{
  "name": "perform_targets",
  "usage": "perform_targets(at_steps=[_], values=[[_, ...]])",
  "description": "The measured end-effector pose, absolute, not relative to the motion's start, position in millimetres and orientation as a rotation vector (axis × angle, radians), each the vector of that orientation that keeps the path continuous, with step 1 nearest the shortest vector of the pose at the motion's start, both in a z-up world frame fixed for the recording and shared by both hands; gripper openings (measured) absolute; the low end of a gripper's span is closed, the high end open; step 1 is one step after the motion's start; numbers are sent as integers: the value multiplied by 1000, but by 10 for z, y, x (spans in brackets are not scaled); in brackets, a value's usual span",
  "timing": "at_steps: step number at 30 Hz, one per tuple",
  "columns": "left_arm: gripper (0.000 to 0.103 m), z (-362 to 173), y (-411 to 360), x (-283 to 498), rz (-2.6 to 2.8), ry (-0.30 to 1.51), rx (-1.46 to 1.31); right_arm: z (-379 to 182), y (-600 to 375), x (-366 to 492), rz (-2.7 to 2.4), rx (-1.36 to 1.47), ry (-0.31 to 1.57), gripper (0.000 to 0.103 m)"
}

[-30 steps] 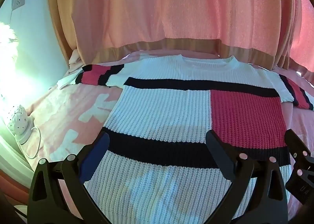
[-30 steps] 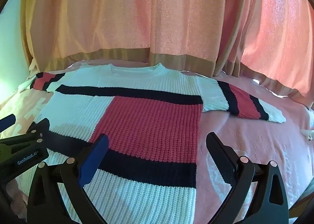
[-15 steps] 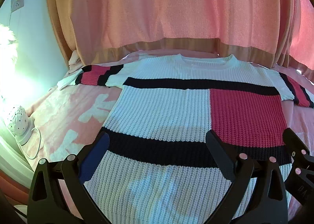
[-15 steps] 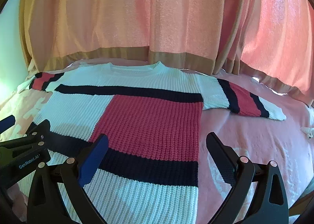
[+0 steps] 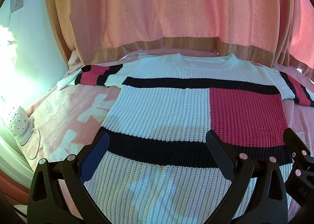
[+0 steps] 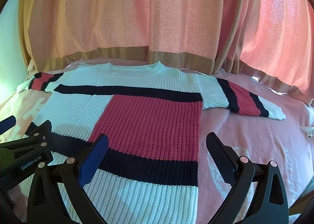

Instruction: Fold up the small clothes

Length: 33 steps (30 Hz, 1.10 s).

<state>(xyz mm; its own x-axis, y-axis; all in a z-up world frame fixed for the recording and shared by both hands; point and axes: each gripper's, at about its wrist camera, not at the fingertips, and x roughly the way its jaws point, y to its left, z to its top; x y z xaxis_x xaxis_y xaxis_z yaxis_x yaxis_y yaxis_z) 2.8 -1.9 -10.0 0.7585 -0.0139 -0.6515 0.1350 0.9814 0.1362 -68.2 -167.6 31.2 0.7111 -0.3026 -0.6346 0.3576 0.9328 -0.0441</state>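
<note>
Sweater (image 5: 166, 110) flat on bed, beneath both spread grippers

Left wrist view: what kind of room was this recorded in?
Most likely a bedroom. The sweater lies flat on a pink bedspread, long pink curtains hang behind it, and a small white lamp sits at the bedside.

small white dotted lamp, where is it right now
The small white dotted lamp appears only in the left wrist view, at the far left edge beside the pink bedspread, left of the colour-block knit sweater.
</note>
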Motion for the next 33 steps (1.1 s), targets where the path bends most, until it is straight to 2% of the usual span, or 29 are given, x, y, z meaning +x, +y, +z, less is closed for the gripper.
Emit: perform_targets(at_steps=[33], values=[[96,-105,-24,33,-82,706,181,285,-1650,-677,-366,79,689,98]])
